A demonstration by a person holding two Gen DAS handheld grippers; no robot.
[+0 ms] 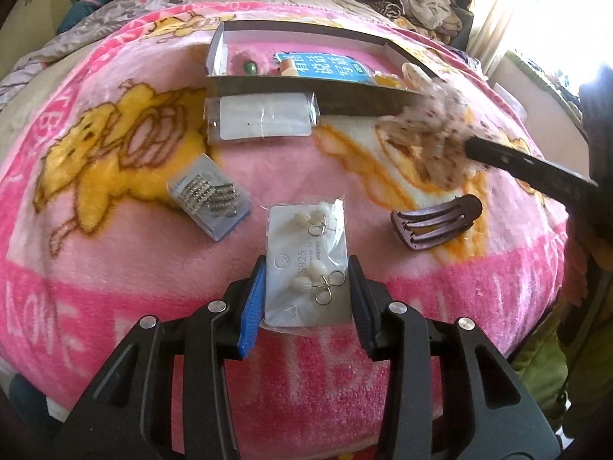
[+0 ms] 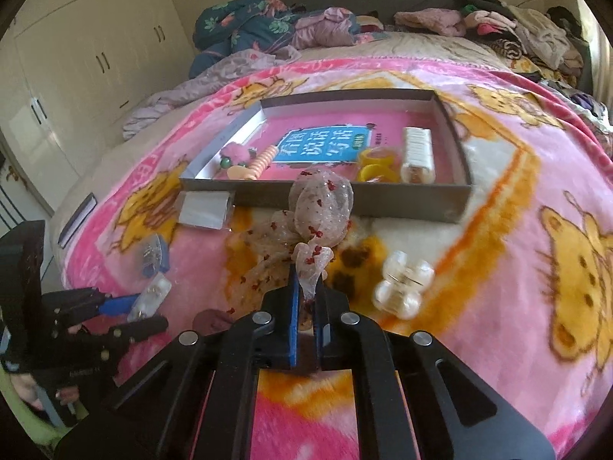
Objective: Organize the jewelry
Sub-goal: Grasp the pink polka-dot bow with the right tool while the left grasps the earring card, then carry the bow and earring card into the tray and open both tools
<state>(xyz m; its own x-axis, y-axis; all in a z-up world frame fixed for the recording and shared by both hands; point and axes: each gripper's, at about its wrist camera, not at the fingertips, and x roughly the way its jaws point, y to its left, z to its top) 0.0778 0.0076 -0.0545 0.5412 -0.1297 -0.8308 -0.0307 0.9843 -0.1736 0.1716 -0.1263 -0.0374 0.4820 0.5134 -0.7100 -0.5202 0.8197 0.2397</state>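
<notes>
My left gripper (image 1: 306, 268) is open around a clear bag of pearl earrings on a white card (image 1: 308, 268) that lies on the pink blanket. My right gripper (image 2: 306, 287) is shut on a sheer hair bow with red specks (image 2: 320, 211) and holds it in front of the grey box's near wall. The bow also shows blurred in the left wrist view (image 1: 429, 134). The shallow grey box (image 2: 383, 199) holds a pink book, a pink pompom, yellow rings and a white beaded piece. The box also shows in the left wrist view (image 1: 306, 92).
On the blanket lie a clear case of small metal clips (image 1: 208, 195), a brown claw clip (image 1: 436, 222), a bagged white card (image 1: 260, 119) and a pearl hair clip (image 2: 404, 283). Piled clothes and bedding (image 2: 268, 27) lie beyond the box. White wardrobes (image 2: 76, 57) stand left.
</notes>
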